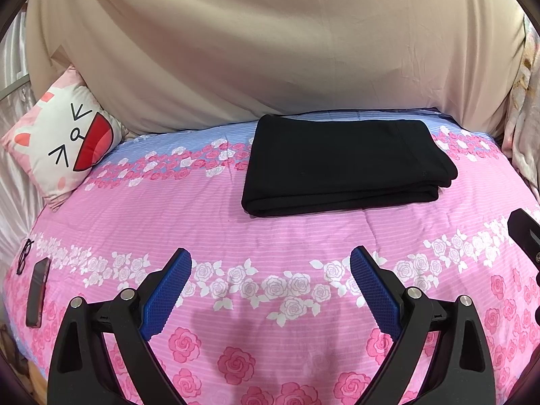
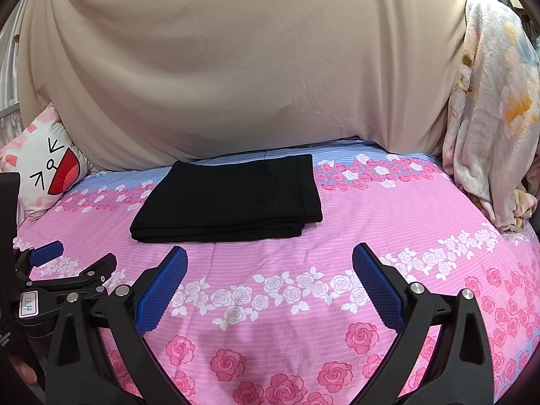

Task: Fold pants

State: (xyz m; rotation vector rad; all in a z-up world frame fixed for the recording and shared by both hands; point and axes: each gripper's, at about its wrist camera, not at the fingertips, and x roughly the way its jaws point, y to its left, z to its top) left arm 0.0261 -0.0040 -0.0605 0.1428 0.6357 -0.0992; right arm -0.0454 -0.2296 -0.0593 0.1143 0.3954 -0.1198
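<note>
Both claws, left claw (image 1: 271, 260) and right claw (image 2: 270, 258), gape empty above the bed (image 1: 270, 236). Beyond them lie folded black pants (image 1: 344, 165): soft, limp, light, best pinched at an edge.

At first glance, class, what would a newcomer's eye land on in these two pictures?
The folded black pants lie as a dark block near the far edge of the pink rose-patterned bedspread. A cartoon-face pillow leans at the far left. Nearer the camera, the left gripper and the right gripper hover open and empty.
</note>
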